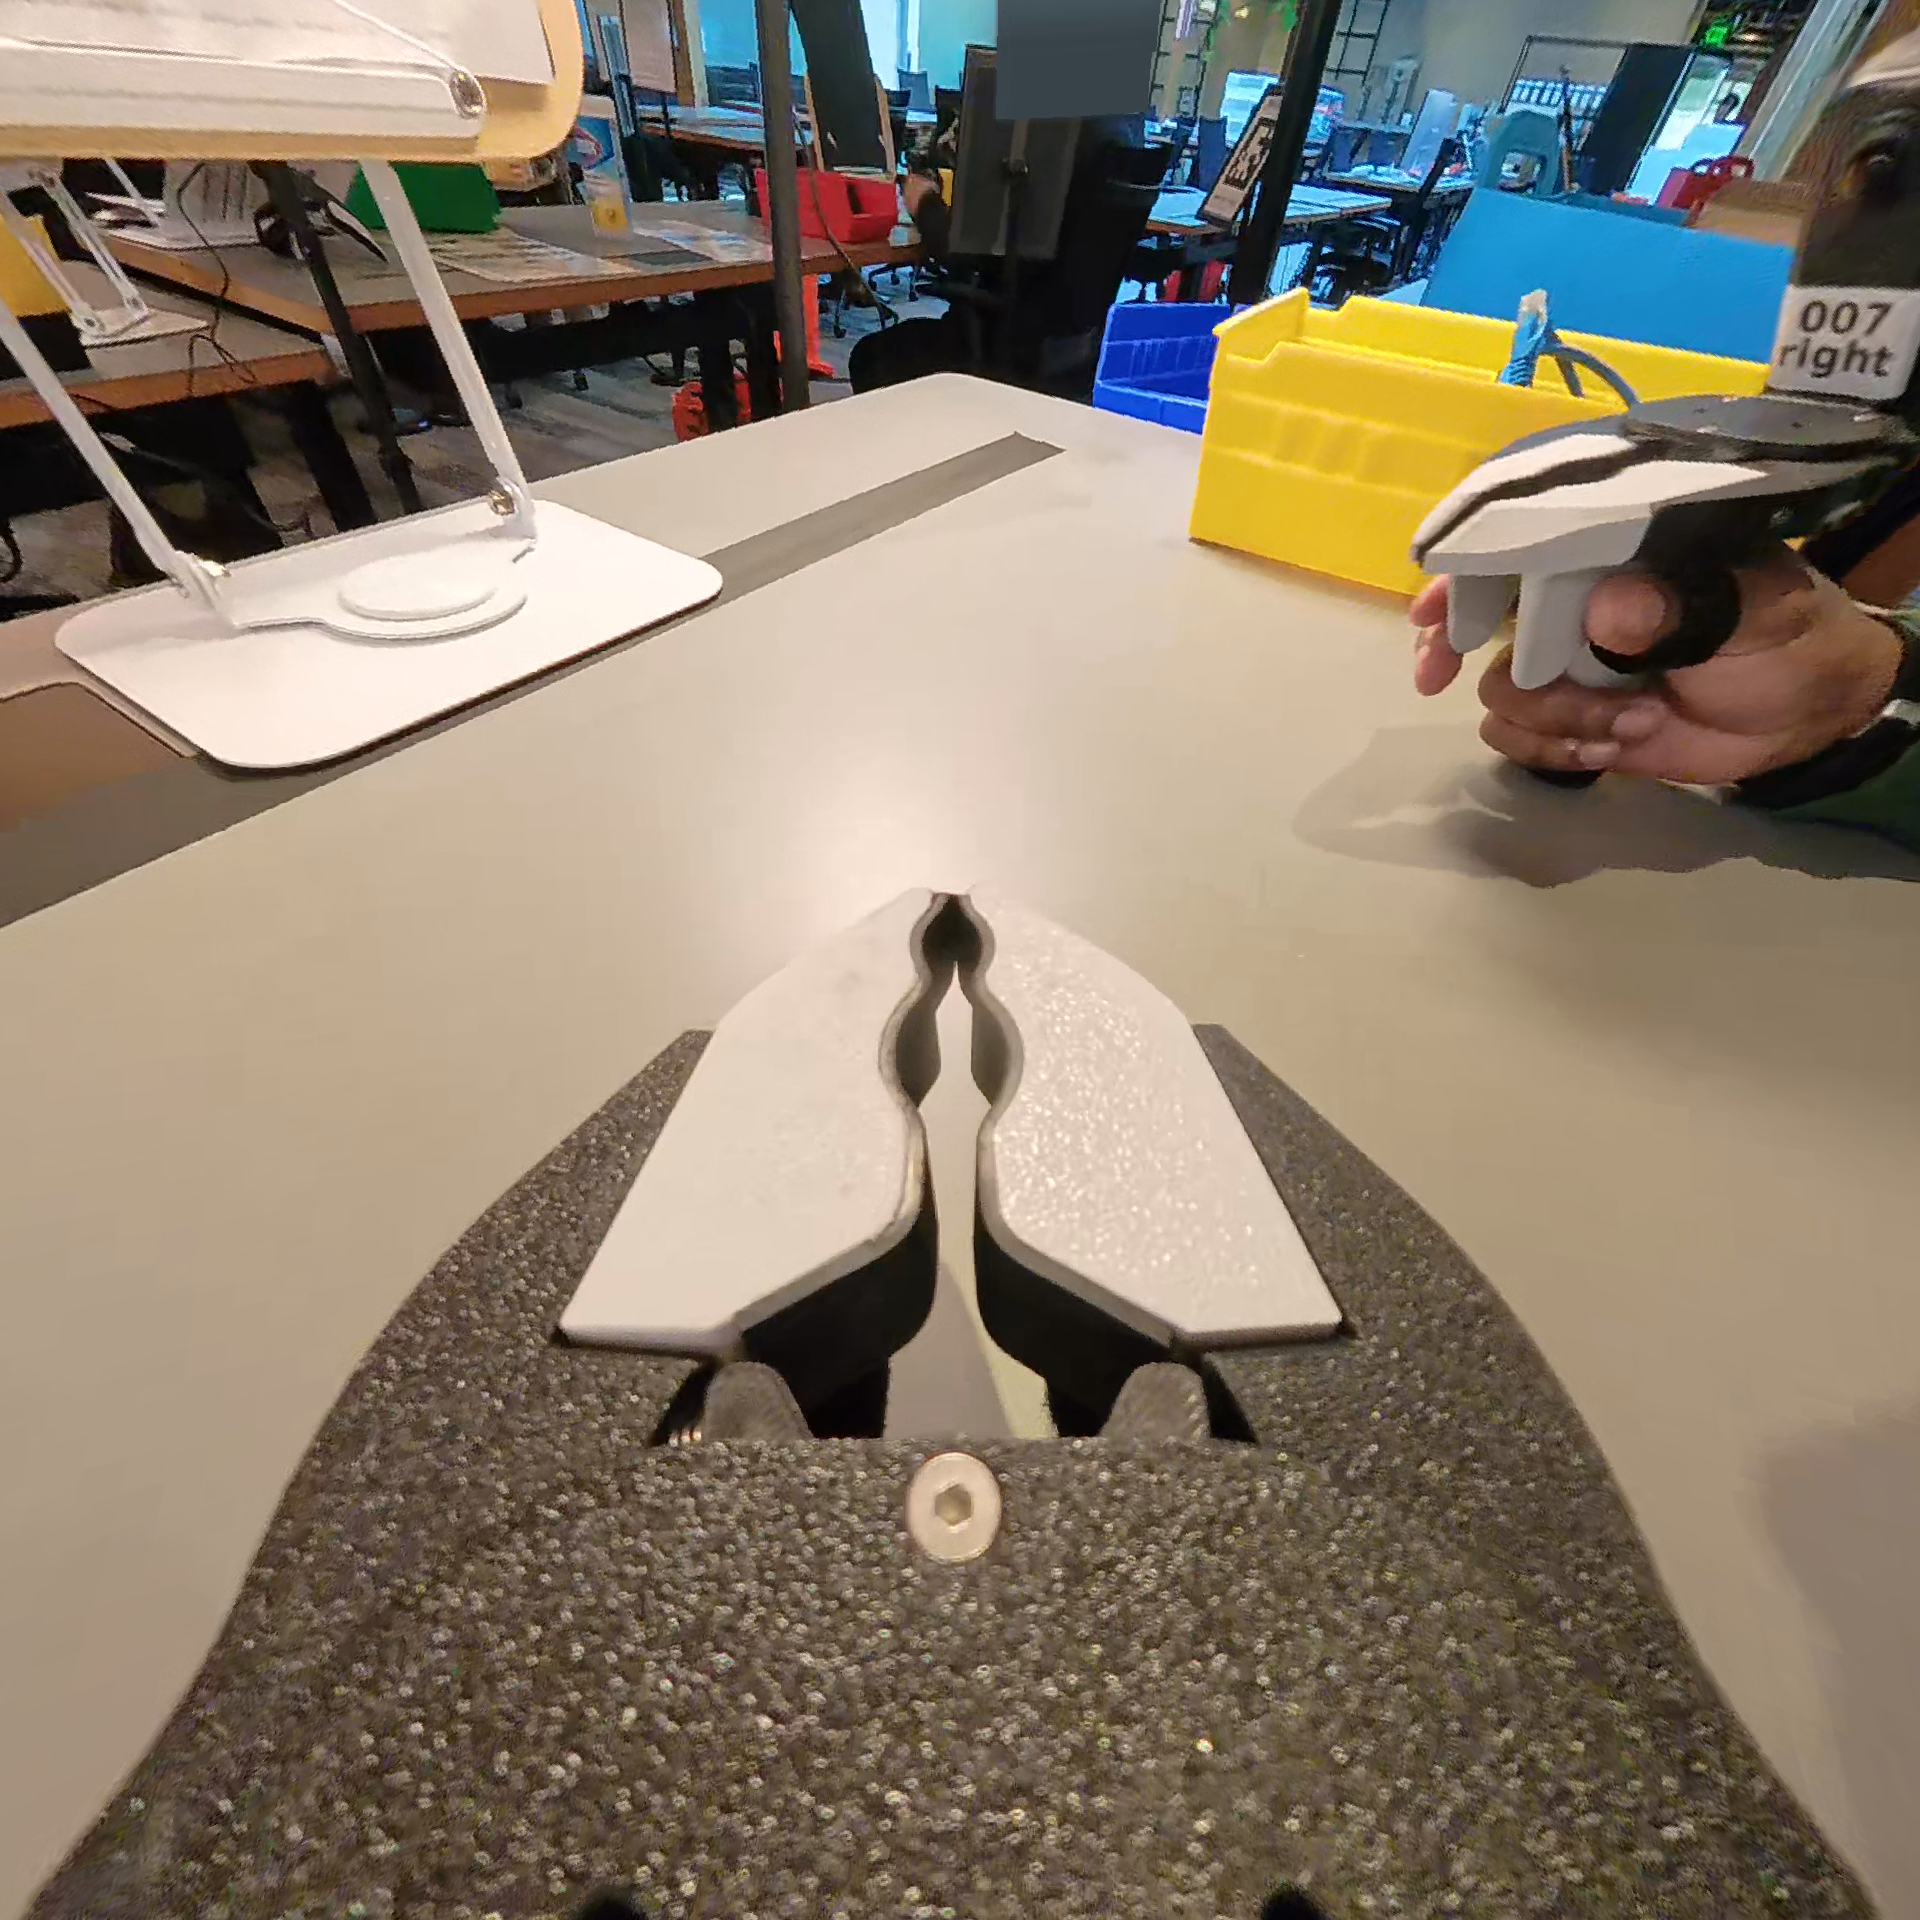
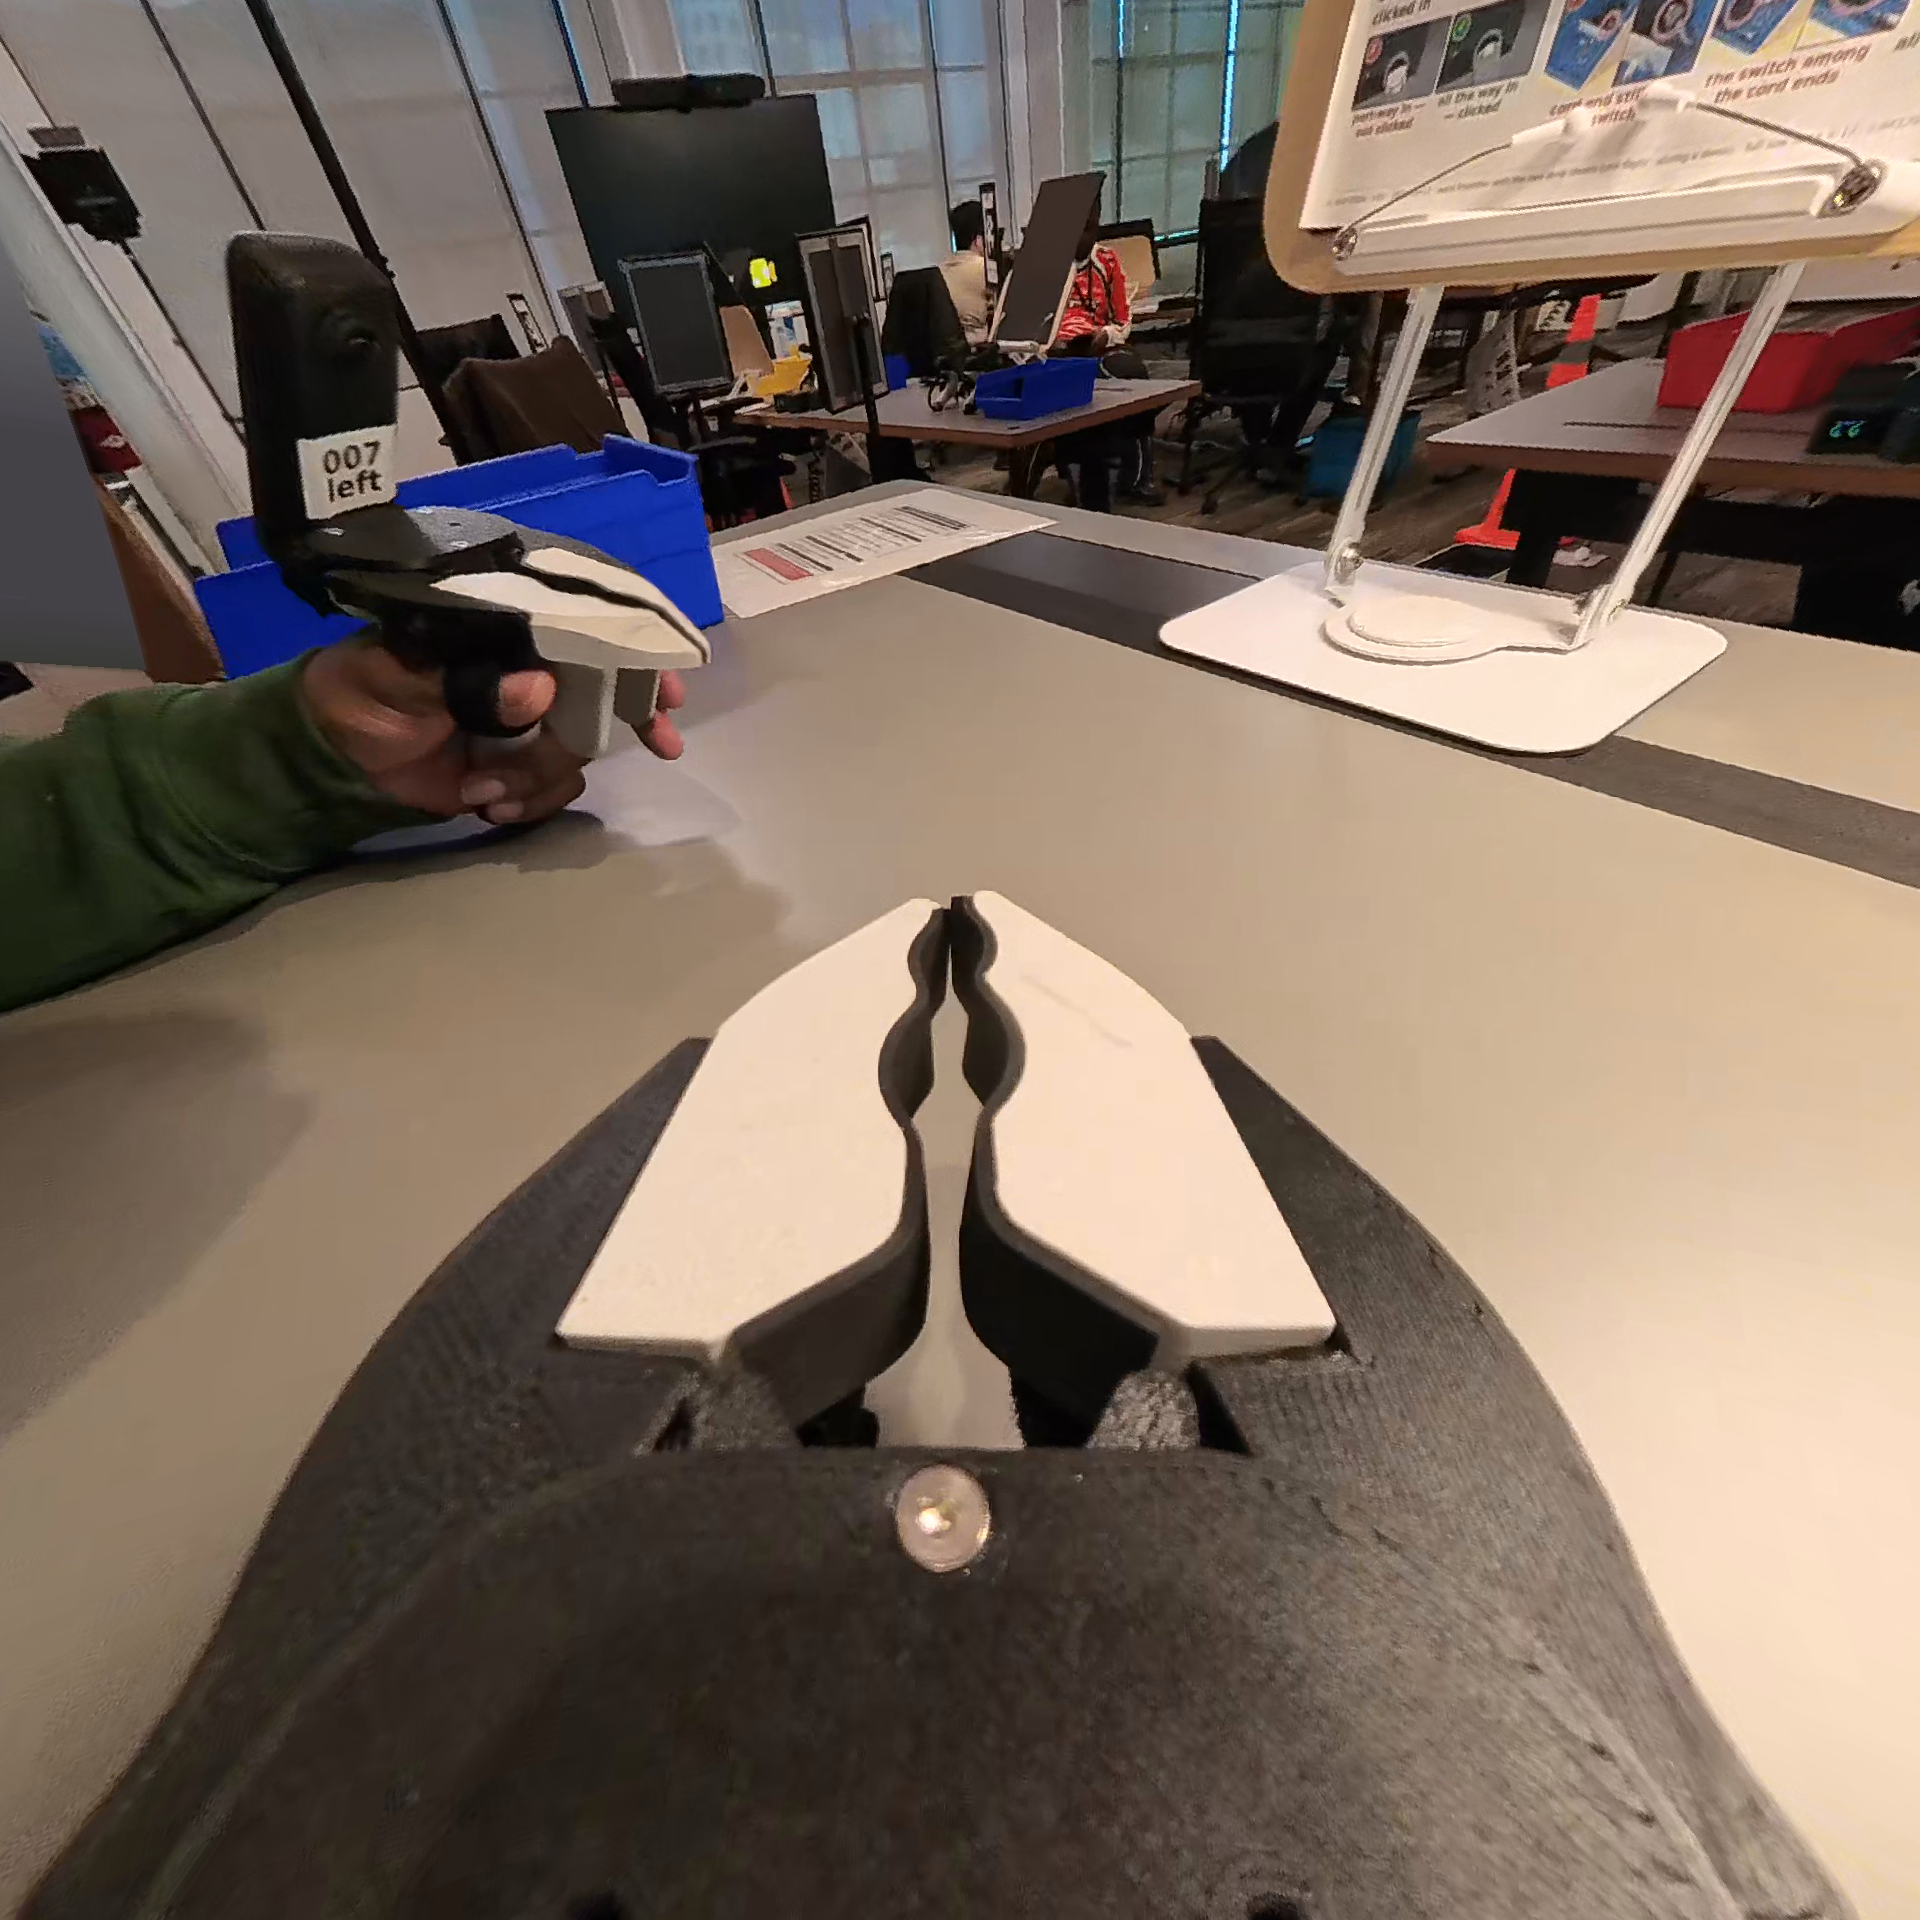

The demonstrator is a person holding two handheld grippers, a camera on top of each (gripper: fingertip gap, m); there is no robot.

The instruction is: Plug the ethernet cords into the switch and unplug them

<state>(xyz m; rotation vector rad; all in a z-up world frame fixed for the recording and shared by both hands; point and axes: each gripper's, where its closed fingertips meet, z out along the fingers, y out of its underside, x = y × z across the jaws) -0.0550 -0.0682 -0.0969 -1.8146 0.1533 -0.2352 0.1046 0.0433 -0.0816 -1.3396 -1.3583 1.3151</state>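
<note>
My left gripper [image 1: 951, 902] is shut and empty, held low over the grey table [image 1: 727, 790]. My right gripper [image 2: 951, 904] is also shut and empty over the same table. Each shows in the other's view: the right gripper [image 1: 1429, 549] at the right, the left gripper [image 2: 698, 646] at the left, both held by a hand resting on the table. A blue ethernet cord end [image 1: 1529, 338] sticks up out of the yellow bin [image 1: 1351, 457] behind the right gripper. No switch is in view.
A white stand [image 1: 416, 613] with an instruction board stands at the far side of the table; it also shows in the right wrist view [image 2: 1455, 655]. A blue bin [image 2: 582, 520] sits behind the left gripper, a paper sheet [image 2: 883, 540] beside it. A dark strip [image 1: 883, 499] runs along the table. Spacing between my two grippers at the tips: around 20 cm.
</note>
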